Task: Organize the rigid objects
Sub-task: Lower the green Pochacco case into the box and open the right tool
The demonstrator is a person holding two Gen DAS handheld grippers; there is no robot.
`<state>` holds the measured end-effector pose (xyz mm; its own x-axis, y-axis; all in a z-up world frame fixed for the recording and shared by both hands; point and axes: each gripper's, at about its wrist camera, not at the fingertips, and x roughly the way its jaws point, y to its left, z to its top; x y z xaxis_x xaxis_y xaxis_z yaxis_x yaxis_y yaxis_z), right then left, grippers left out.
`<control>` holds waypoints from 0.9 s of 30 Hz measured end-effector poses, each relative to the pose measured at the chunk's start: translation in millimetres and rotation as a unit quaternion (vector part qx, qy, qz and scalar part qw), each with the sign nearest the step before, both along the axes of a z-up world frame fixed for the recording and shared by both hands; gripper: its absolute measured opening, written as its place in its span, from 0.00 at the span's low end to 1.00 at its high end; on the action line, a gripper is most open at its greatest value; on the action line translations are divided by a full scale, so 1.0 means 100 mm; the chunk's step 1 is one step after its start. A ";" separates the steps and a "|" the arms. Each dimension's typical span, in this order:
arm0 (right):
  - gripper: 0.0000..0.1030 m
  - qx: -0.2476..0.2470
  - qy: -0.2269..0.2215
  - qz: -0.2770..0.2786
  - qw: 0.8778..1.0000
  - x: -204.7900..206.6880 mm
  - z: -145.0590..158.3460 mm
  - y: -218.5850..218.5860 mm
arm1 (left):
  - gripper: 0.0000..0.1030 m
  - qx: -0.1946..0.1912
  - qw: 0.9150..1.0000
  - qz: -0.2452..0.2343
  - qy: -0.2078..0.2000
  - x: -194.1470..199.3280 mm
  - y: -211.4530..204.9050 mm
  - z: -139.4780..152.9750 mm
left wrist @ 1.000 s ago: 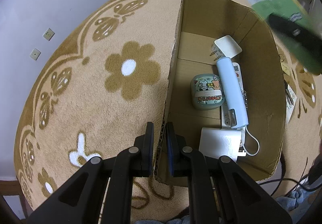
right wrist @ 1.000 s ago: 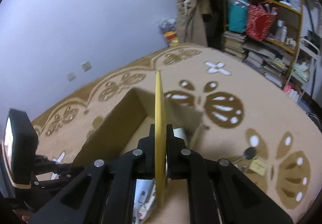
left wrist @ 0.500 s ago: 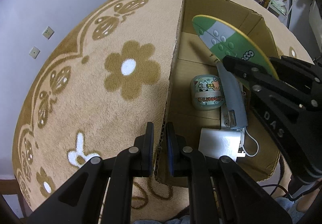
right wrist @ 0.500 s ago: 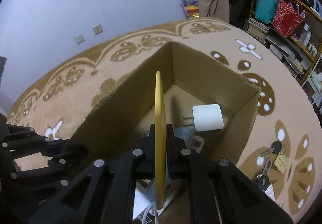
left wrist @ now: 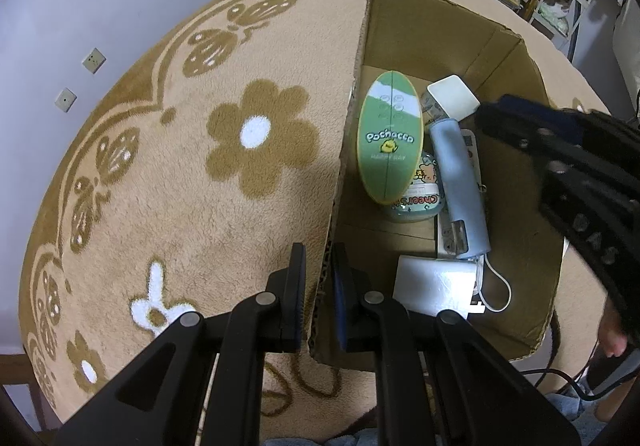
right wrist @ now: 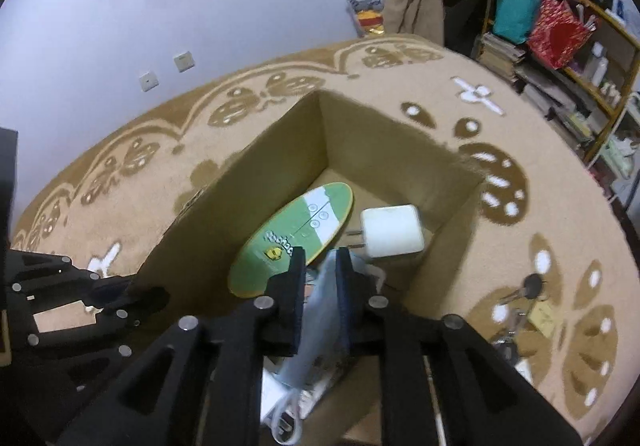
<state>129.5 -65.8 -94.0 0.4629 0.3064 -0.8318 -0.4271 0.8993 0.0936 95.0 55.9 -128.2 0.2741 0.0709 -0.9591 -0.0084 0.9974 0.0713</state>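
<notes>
The left tongs [left wrist: 318,288] are being kept clamped on the cardboard box [left wrist: 516,149] wall, while the right tongs [right wrist: 318,278], just being opened, are hanging empty above the green oval board [right wrist: 294,240], now propped inside on the round tin [left wrist: 420,201]. A slide off that tin is being risked if the box is jolted.

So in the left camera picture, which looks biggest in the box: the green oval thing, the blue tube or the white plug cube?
1. Green oval board
2. Blue tube, almost as long but thinner
3. White plug cube

They lie at different depths in the cardboard box, so true sizes stay unsure.
</notes>
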 end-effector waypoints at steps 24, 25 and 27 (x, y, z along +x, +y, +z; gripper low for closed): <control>0.86 -0.042 0.048 -0.188 0.980 0.18 -0.16 -1.30 | 0.11 0.013 1.000 -0.003 0.001 -0.01 -0.06 0.00; 0.86 -0.042 0.058 -0.190 0.979 0.19 -0.22 -1.33 | 0.11 0.014 1.000 -0.003 0.001 -0.01 -0.06 0.00; 0.86 -0.042 0.076 -0.195 0.977 0.20 -0.36 -1.40 | 0.11 0.016 1.000 -0.004 0.001 -0.01 -0.06 0.00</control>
